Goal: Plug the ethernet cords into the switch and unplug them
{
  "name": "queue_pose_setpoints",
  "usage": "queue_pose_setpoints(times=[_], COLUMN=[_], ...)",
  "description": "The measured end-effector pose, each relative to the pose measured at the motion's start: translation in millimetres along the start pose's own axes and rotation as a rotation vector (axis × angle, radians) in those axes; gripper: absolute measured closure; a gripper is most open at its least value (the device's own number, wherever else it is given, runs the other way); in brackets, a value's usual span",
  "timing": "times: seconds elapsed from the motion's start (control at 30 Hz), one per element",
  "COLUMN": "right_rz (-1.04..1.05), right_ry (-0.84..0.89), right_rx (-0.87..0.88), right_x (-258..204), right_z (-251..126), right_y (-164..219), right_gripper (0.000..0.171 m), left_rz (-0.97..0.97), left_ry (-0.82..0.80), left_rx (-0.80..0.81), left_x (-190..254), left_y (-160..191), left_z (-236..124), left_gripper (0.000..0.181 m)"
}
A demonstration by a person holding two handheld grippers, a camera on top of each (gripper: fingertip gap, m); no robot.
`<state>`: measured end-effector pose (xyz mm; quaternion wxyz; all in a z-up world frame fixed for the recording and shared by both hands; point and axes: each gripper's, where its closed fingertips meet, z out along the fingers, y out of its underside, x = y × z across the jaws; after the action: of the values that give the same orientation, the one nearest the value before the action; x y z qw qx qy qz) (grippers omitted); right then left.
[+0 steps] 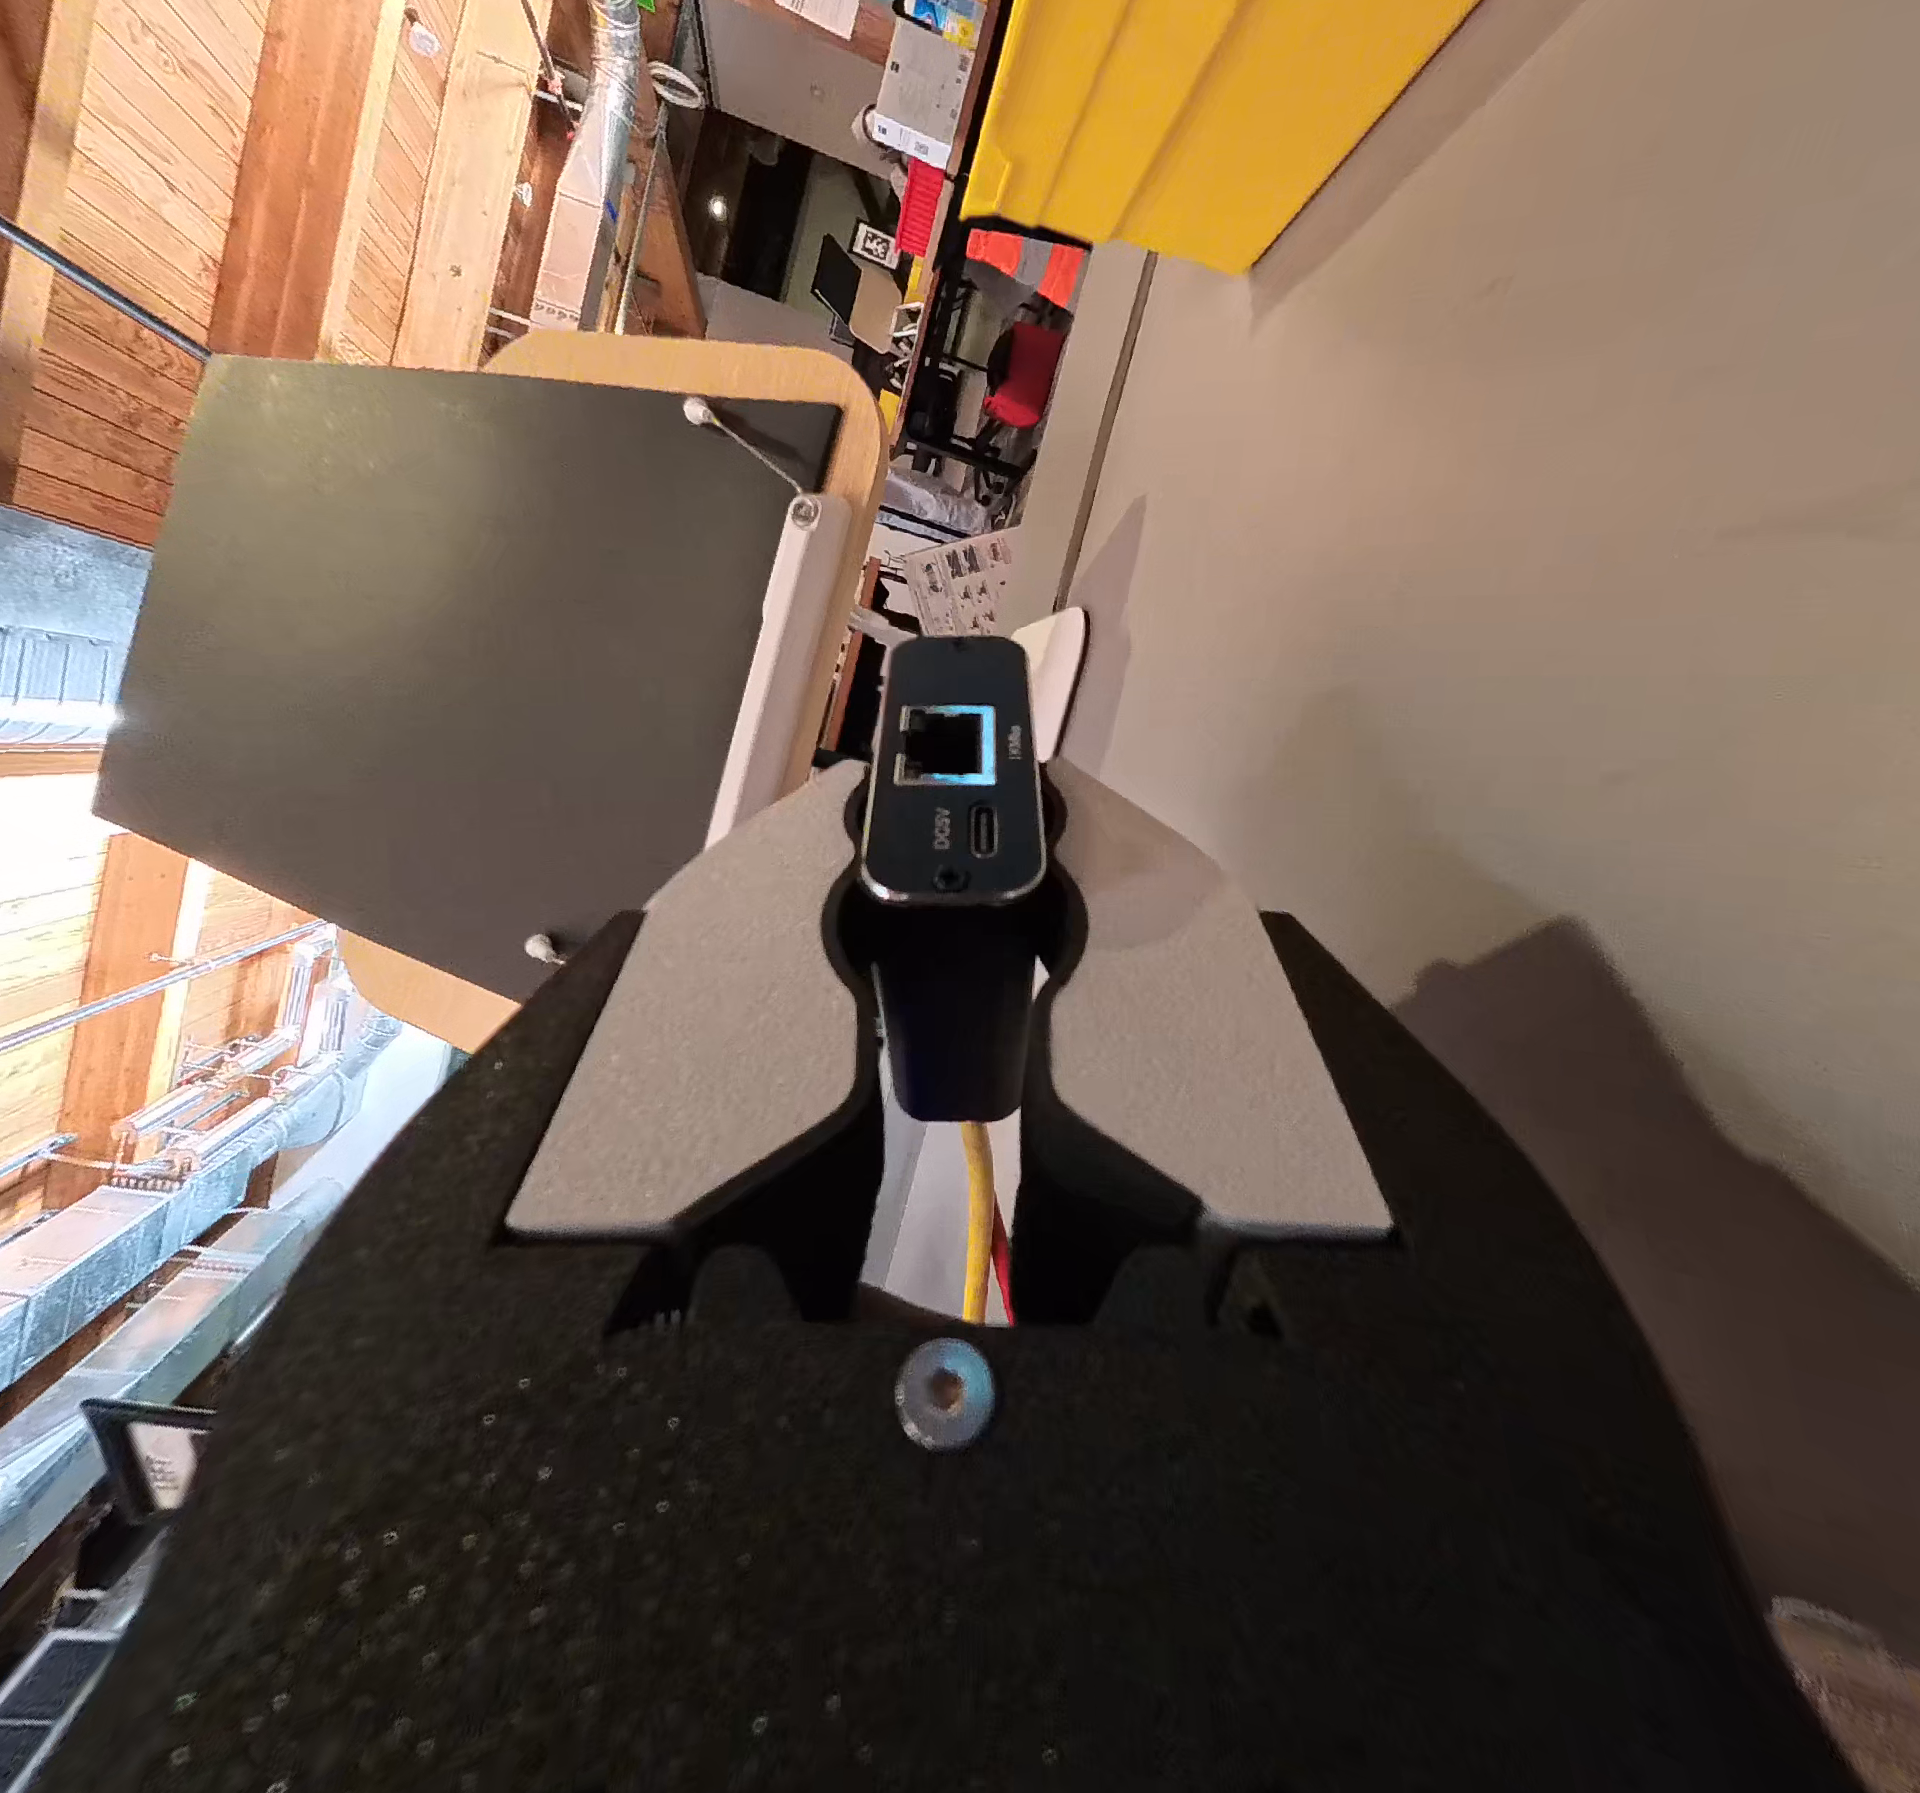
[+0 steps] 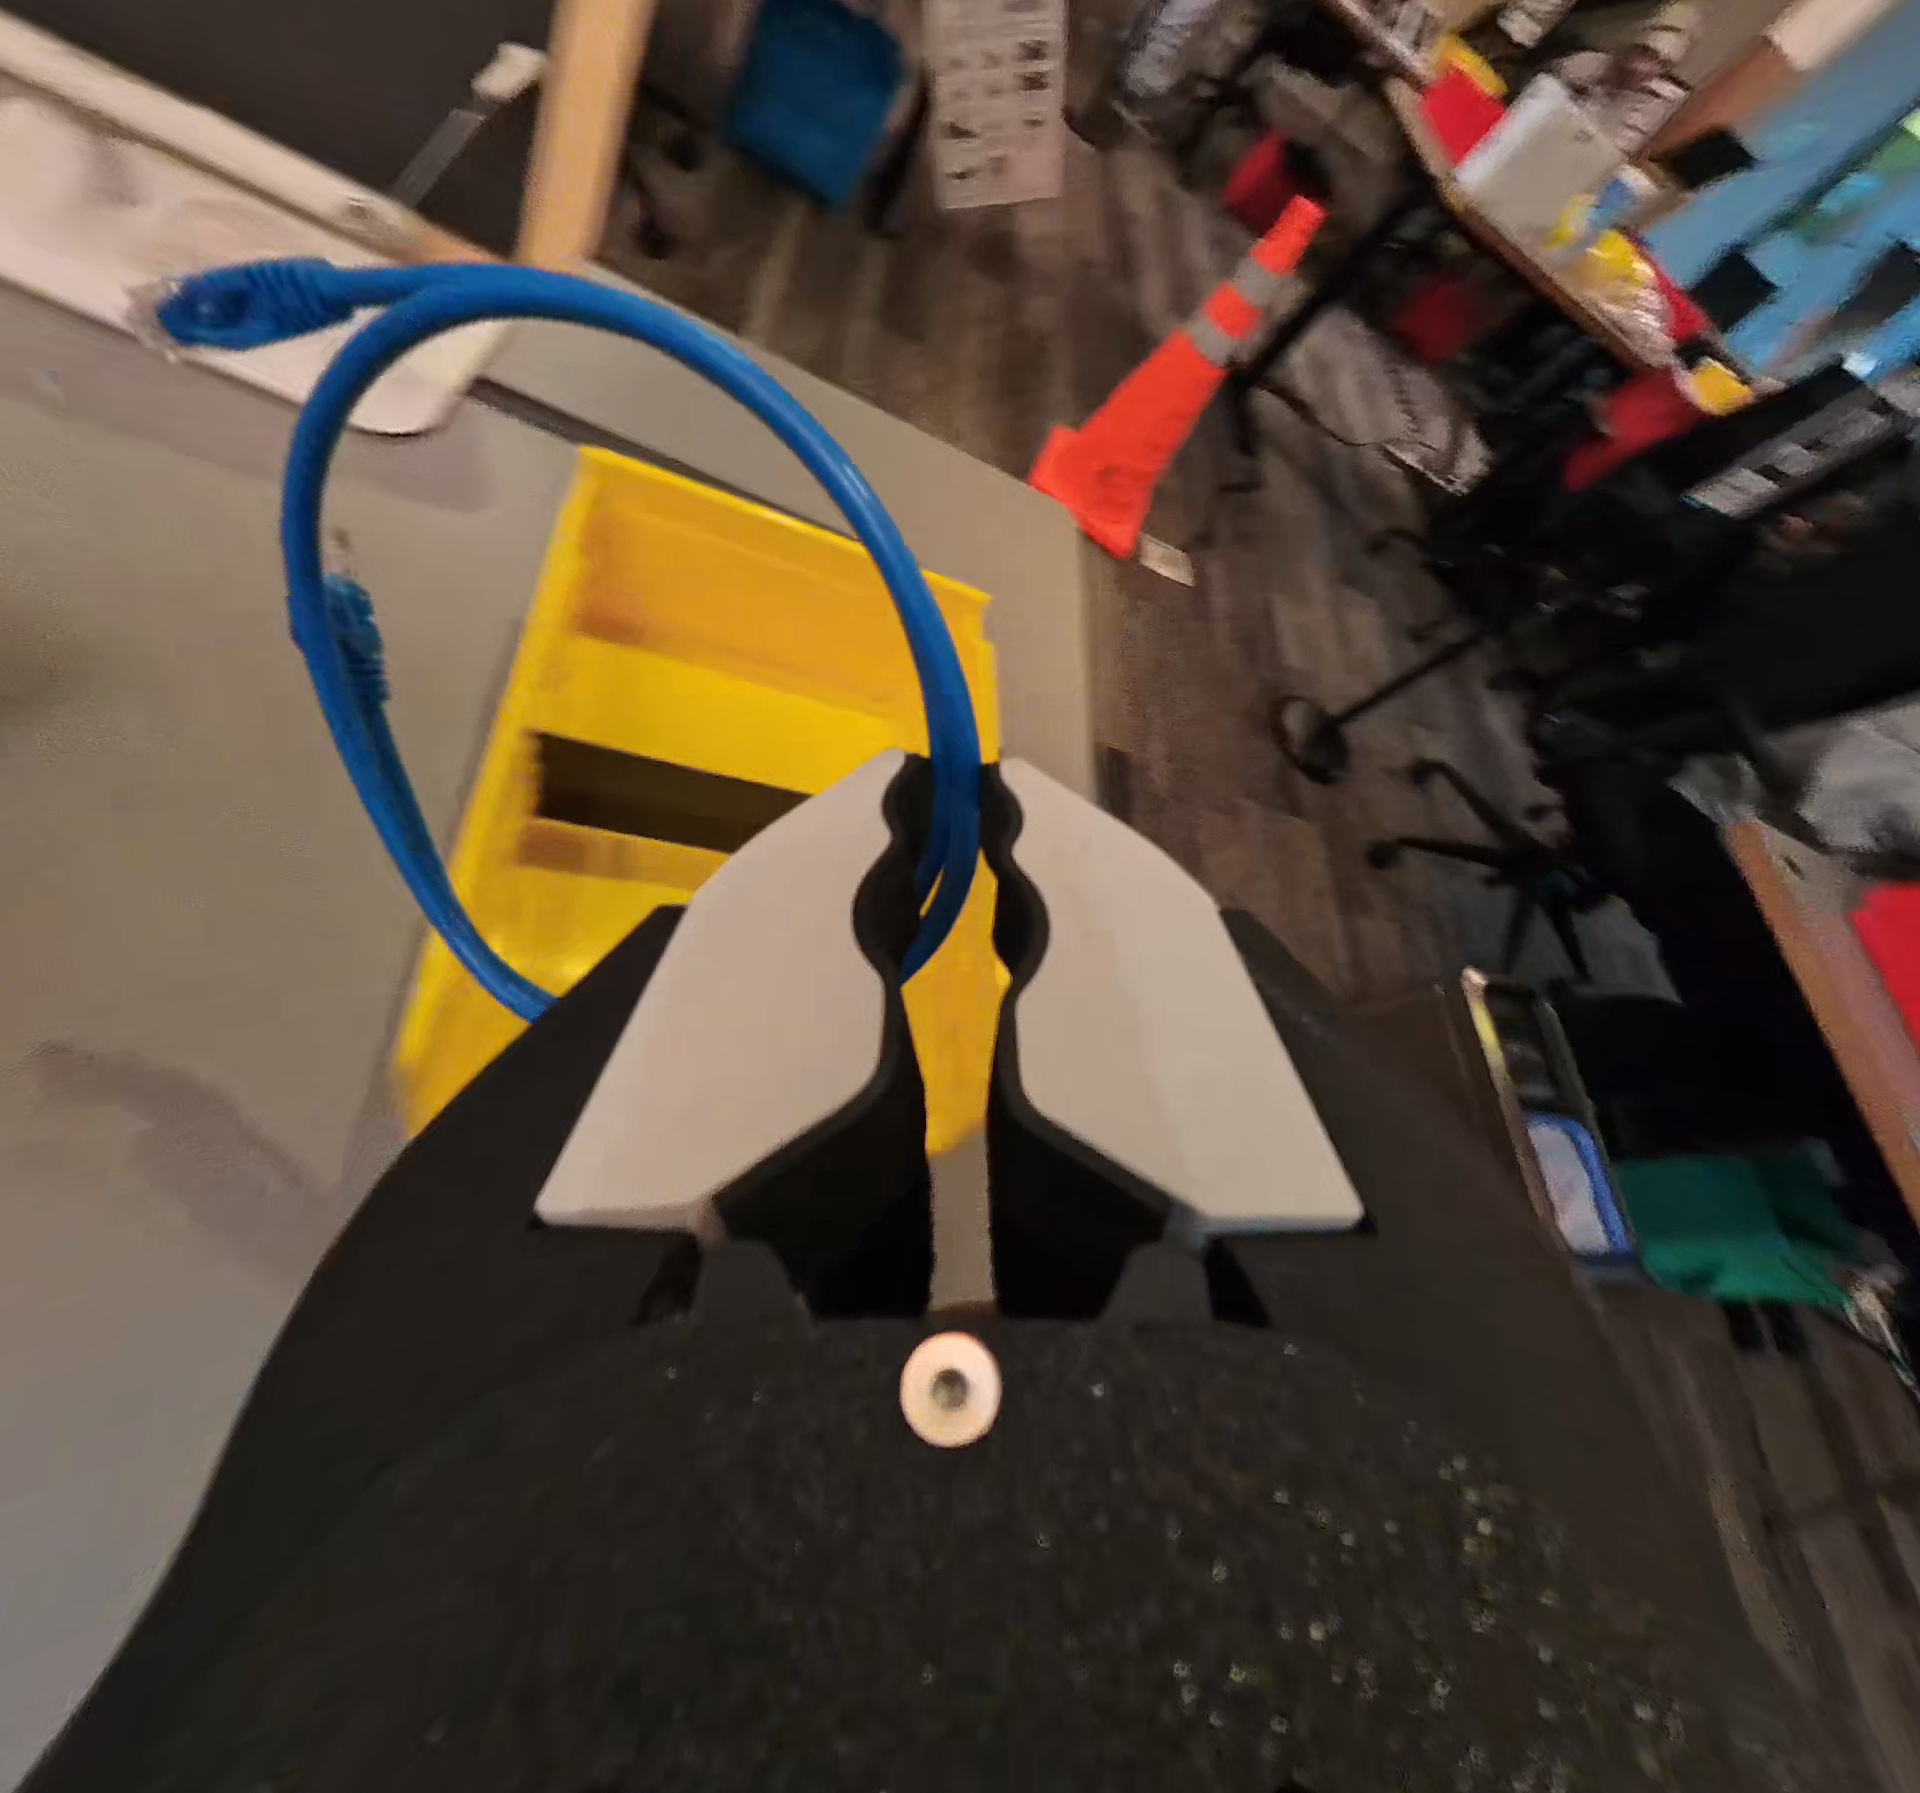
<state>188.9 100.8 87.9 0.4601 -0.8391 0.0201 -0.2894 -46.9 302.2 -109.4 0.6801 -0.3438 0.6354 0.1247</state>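
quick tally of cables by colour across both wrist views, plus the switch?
Blue cable: 1, held in the right tongs
Yellow cable: 1, behind the switch
Red cable: 1, a sliver beside the yellow one
Switch: 1, held in the left tongs
Total: 4

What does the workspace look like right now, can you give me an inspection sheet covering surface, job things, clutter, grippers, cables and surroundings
Surface: grey table, mostly bare, with shadows on it.
Job's things: black switch held off the table, its end port empty; blue cord looped in the air, both plugs free.
Clutter: yellow bin on the table near its edge.
Grippers: left gripper, jaws shut on the switch; right gripper, jaws shut on the blue cord mid-length.
Cables: yellow cord runs back from the switch's rear; a red strand beside it, unclear.
Surroundings: orange cone on the floor, crowded tables and chairs beyond, dark board, wooden ceiling with ducts.
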Motion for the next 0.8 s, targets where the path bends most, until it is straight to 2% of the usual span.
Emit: queue_pose_setpoints(times=[0.07,0.17,0.33,0.43,0.5,0.7,0.8], right_rz=[0.040,0.087,0.092,-0.006,-0.128,-0.482,-0.593], right_ry=[0.048,0.054,-0.076,-0.113,-0.162,-0.280,-0.351], right_rx=[-0.026,-0.106,-0.237,-0.290,-0.287,-0.420,-0.494], right_x=[26,35,-4,-17,-22,-18,-27], right_z=[11,39,88,105,112,137,157], right_y=[13,50,111,129,130,137,141], right_gripper=[0.161,0.161,0.161,0.161,0.162,0.164,0.164], left_rz=[0.008,0.010,0.010,0.011,0.011,0.013,0.015], left_ry=[-0.005,-0.007,-0.002,-0.001,0.000,0.011,0.012], left_rx=[0.009,0.010,0.009,0.011,0.011,0.009,0.010], left_x=[0,-1,0,0,1,3,4], left_y=[-2,-3,-3,-3,-3,-2,-2], left_z=[-1,-2,-1,-2,-2,-1,-1], left_gripper=[0.155,0.155,0.155,0.155,0.155,0.155,0.155])
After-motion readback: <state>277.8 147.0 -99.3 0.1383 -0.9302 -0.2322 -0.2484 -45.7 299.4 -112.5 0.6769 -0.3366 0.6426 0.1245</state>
